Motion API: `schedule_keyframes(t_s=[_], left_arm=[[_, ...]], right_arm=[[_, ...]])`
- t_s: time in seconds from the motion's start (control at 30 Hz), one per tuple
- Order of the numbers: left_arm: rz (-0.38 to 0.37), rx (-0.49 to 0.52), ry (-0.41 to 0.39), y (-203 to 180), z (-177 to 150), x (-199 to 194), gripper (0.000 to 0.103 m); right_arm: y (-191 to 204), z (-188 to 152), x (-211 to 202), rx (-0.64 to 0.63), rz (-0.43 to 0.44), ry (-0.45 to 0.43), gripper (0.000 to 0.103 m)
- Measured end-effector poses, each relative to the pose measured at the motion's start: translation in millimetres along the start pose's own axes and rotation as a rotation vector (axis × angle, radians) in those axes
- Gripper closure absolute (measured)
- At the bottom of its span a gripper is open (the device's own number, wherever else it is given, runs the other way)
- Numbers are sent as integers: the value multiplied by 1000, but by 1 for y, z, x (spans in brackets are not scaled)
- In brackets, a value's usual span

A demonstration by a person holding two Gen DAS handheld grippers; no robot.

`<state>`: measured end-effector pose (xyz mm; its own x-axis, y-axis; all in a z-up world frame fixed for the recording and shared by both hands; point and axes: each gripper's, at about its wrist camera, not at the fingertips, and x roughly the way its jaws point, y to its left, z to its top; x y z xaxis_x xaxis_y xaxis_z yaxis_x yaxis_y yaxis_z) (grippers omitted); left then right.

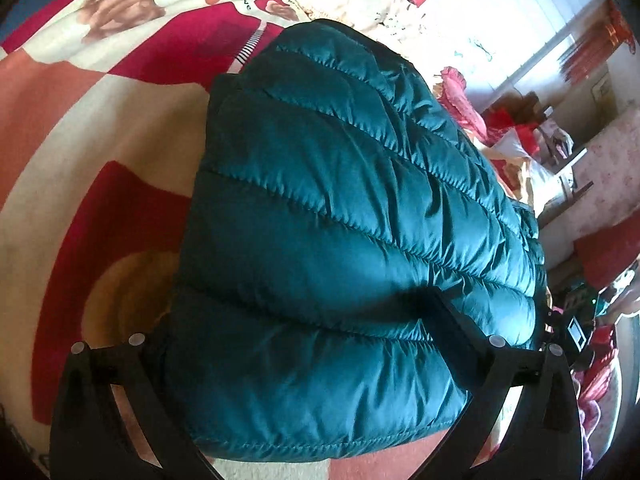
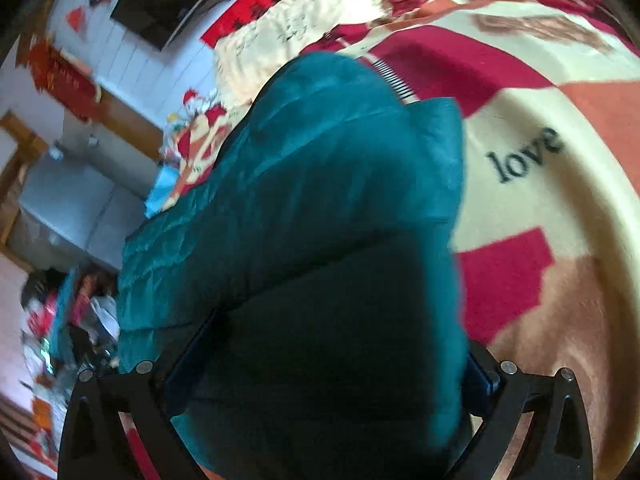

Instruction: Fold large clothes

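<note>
Jacket (image 1: 340, 200) lies folded on the bed (image 1: 80, 160), both tongs (image 1: 304, 328) (image 2: 332, 344) released astride its near edge; judged next: press flat.

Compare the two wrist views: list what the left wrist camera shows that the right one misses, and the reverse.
Left only: sharp quilted stitching across the teal puffer jacket, and a brown flower print on the red and cream blanket.

Right only: the printed word "love", a pale blue cloth, and heavy shadow over the jacket's near end.

Both: the jacket on that blanket, bulging between wide jaws of the left gripper and right gripper.
</note>
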<state>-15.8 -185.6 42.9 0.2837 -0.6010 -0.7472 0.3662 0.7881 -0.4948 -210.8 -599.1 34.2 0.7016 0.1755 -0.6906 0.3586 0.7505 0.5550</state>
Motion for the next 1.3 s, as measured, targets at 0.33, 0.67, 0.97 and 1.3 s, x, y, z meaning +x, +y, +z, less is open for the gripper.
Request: schedule_keyframes(t_s=[0.33, 0.67, 0.97, 1.3], left_arm=[[38, 30, -60, -22, -9, -10, 30], [-44, 100, -59, -33, -24, -67, 65], [-66, 153, 23, -30, -98, -119, 65], [21, 210, 44, -28, -158, -143, 59]], right_arm=[[34, -10, -9, -34, -79, -67, 37], [79, -26, -55, -102, -20, -66, 60], [75, -87, -107, -93, 93, 21, 60], [33, -125, -127, -64, -86, 69, 28]])
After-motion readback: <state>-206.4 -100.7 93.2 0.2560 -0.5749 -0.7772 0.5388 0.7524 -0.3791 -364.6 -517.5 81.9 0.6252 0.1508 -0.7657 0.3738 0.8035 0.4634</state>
